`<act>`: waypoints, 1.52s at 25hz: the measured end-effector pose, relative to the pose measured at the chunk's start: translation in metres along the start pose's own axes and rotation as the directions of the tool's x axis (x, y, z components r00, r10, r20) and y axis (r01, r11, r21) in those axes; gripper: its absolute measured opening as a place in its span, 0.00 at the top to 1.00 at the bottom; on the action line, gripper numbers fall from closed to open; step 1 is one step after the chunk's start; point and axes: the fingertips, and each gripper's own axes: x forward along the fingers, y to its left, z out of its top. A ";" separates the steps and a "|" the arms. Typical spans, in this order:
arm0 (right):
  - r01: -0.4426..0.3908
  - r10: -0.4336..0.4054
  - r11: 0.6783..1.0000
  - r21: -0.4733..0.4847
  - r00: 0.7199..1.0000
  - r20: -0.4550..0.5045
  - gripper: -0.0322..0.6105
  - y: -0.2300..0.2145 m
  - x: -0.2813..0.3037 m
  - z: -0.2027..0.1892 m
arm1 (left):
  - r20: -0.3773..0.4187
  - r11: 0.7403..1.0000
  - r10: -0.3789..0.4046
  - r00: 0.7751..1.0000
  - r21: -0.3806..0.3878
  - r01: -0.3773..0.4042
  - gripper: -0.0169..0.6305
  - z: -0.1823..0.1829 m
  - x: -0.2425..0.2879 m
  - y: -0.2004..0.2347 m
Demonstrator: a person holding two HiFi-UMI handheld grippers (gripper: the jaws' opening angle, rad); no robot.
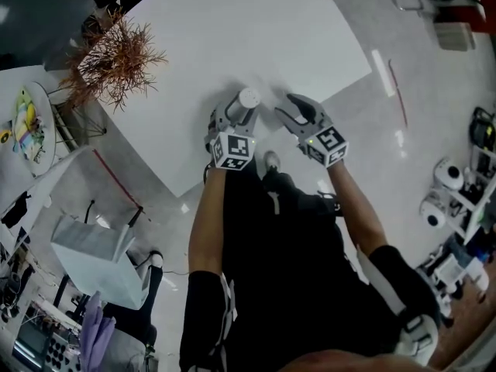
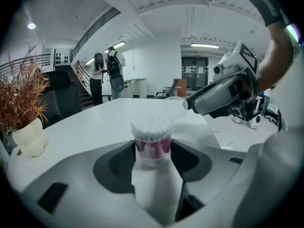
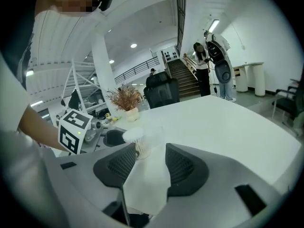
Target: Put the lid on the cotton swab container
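The cotton swab container (image 2: 153, 137), a small clear tub with a pink label and packed with white swabs, stands upright between the pads of my left gripper (image 2: 153, 155), which is shut on its sides. In the head view the container (image 1: 248, 98) is near the white table's front edge, with the left gripper (image 1: 245, 115) behind it. My right gripper (image 1: 288, 108) is just to its right and holds the clear round lid (image 2: 175, 105) at its fingertips, beside and slightly above the container's top. In the right gripper view the lid (image 3: 153, 129) shows only faintly between the jaws, next to the container (image 3: 135, 137).
The big white table (image 1: 232, 29) stretches away from me. A dried brown plant in a white vase (image 1: 116, 56) stands at its left corner. The table's edge runs just under my grippers. A white bin (image 1: 97, 258) sits on the floor at the left. Two people (image 2: 107, 75) stand far off by a staircase.
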 end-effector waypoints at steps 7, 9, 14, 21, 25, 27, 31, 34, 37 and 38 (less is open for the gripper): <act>-0.028 0.023 0.996 0.089 0.999 0.047 0.68 -0.001 0.011 0.007 | -0.013 1.000 0.006 1.000 0.009 -0.006 0.62 0.000 0.001 0.000; -0.032 0.026 0.994 0.105 0.998 0.061 0.68 -0.002 0.012 0.011 | -0.016 1.000 0.009 1.000 0.010 -0.009 0.62 -0.001 0.001 0.000; -0.053 0.044 0.993 0.101 0.995 0.089 0.68 0.002 0.008 0.024 | -0.020 1.000 0.012 1.000 0.008 -0.012 0.62 -0.001 0.000 -0.002; -0.130 0.122 0.989 0.066 0.985 0.122 0.70 0.024 0.010 0.044 | -0.029 1.000 0.008 1.000 0.013 -0.007 0.62 -0.001 0.000 -0.009; -0.153 0.148 0.988 0.035 0.983 0.107 0.72 0.035 0.017 0.050 | -0.028 1.000 0.011 1.000 -0.004 -0.012 0.62 -0.002 0.000 -0.009; -0.166 0.163 0.986 0.026 0.982 0.091 0.72 0.039 0.021 0.051 | -0.029 1.000 0.014 0.999 -0.007 -0.014 0.62 -0.001 0.000 -0.009; -0.193 0.191 0.981 0.029 0.980 0.064 0.74 0.046 0.029 0.050 | -0.038 1.000 0.013 0.999 -0.010 -0.014 0.62 -0.002 0.000 -0.009; -0.197 0.195 0.980 0.035 0.980 0.045 0.77 0.048 0.033 0.049 | -0.034 1.000 0.005 0.999 -0.008 -0.006 0.62 -0.001 0.000 -0.009; -0.198 0.198 0.979 0.036 0.980 0.010 0.77 0.051 0.037 0.048 | -0.030 1.000 -0.006 1.000 -0.005 0.006 0.62 -0.002 0.000 -0.010; -0.198 0.198 0.979 0.044 0.980 -0.003 0.77 0.051 0.039 0.046 | -0.029 1.000 -0.010 1.000 -0.005 0.010 0.62 -0.002 0.000 -0.010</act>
